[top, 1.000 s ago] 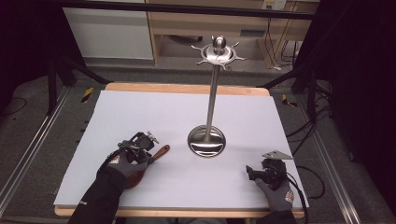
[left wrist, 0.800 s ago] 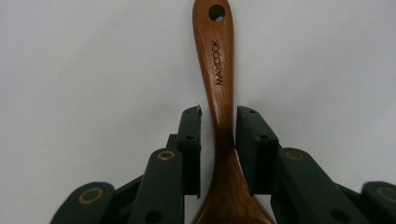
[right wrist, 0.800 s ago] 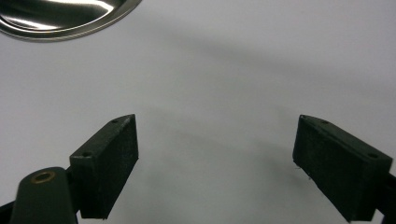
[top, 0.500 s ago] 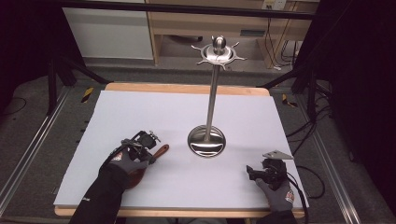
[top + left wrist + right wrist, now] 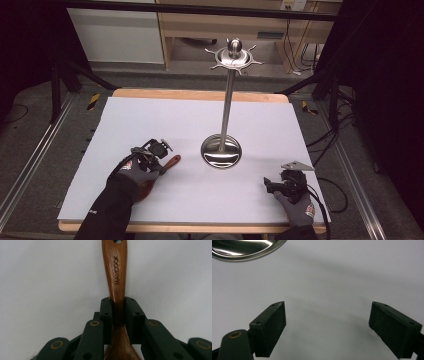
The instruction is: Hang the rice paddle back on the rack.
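Wooden spoon (image 5: 116, 277) in left gripper (image 5: 118, 312)

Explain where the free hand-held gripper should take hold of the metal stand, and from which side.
Grip the stand's thin upright pole, low down near the round base, coming in level from the right, where the open right hand-held gripper waits. Slim and vertical, the pole should fit between the jaws; the base looks too wide.

spoon (image 5: 167, 163) left of stand (image 5: 221, 151), on table (image 5: 200, 115)
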{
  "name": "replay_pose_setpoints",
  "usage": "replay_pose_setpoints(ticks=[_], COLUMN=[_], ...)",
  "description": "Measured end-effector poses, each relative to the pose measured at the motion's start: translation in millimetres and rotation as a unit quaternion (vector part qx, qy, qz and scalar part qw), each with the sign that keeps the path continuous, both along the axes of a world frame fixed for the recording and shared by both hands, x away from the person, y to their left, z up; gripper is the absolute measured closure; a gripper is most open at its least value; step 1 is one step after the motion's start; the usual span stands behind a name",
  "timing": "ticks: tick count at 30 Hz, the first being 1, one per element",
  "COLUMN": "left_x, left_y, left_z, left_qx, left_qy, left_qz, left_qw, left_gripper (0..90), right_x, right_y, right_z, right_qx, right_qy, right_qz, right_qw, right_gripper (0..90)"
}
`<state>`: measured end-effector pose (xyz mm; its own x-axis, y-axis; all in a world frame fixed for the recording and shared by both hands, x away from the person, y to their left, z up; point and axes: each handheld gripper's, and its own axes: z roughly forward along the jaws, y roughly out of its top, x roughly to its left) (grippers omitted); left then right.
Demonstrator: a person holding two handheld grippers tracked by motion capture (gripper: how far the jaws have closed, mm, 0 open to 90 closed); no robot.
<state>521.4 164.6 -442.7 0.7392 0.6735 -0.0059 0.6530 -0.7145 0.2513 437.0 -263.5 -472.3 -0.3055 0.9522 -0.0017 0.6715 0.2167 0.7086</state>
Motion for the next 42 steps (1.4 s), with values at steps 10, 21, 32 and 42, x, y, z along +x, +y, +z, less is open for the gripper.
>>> replay_pose_setpoints(ticks=[10, 21, 32, 42], left_x=[-0.9, 0.2, -6.1, -17.4], left_y=[4.5, 5.5, 15.3, 29.5], left_z=[-1.5, -2.1, 4.3, 19.0], left_qx=[0.004, -0.003, -0.027, -0.054], left_qy=[0.011, 0.016, -0.006, -0.045], left_qz=[-0.003, 0.01, 0.015, 0.02], left_qw=[0.9999, 0.9998, 0.9995, 0.9973], left_gripper=[75.1, 78.2, 78.5, 78.6], right_x=[0.2, 0.3, 0.6, 0.1], right_y=[0.2, 0.3, -0.4, -0.3], right_z=[-0.1, -0.2, -1.0, -1.0], right_qx=[0.0, 0.006, 0.007, 0.011], right_qy=[0.001, 0.005, 0.007, 0.009], right_qz=[0.001, 0.001, 0.0, -0.003], right_qw=[1.0, 1.0, 1.0, 0.9999], right_gripper=[14.4, 14.4, 14.4, 14.4])
